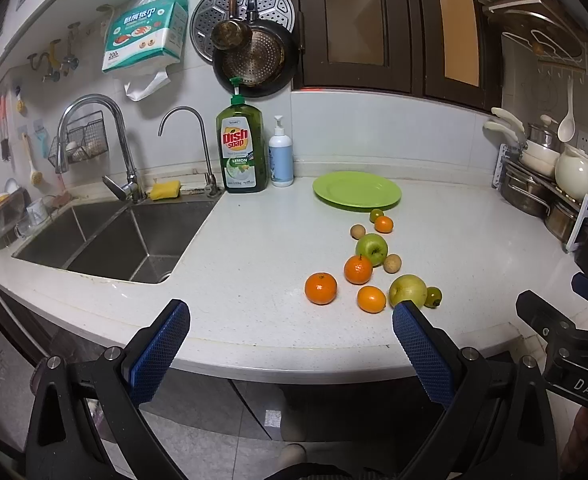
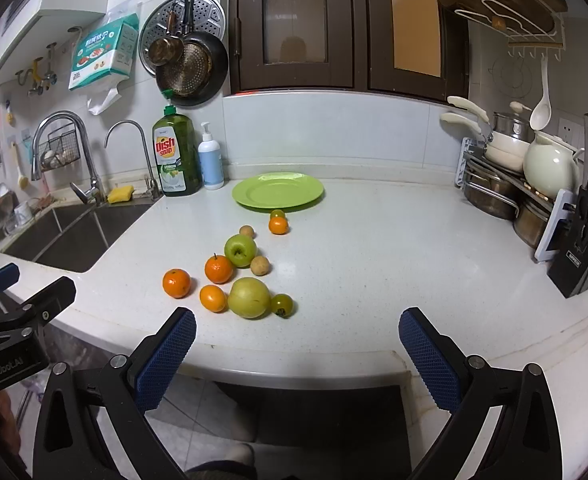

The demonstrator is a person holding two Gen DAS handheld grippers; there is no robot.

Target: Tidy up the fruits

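Several fruits lie loose on the white counter: a green apple, a yellow-green pear, several oranges such as the one at the left, small brown fruits and small green ones. An empty green plate sits behind them. My left gripper is open and empty at the counter's front edge. My right gripper is open and empty, in front of the fruits.
A steel sink with taps is at the left. A dish soap bottle and a white pump bottle stand by the wall. A rack of pots and a knife block stand at the right.
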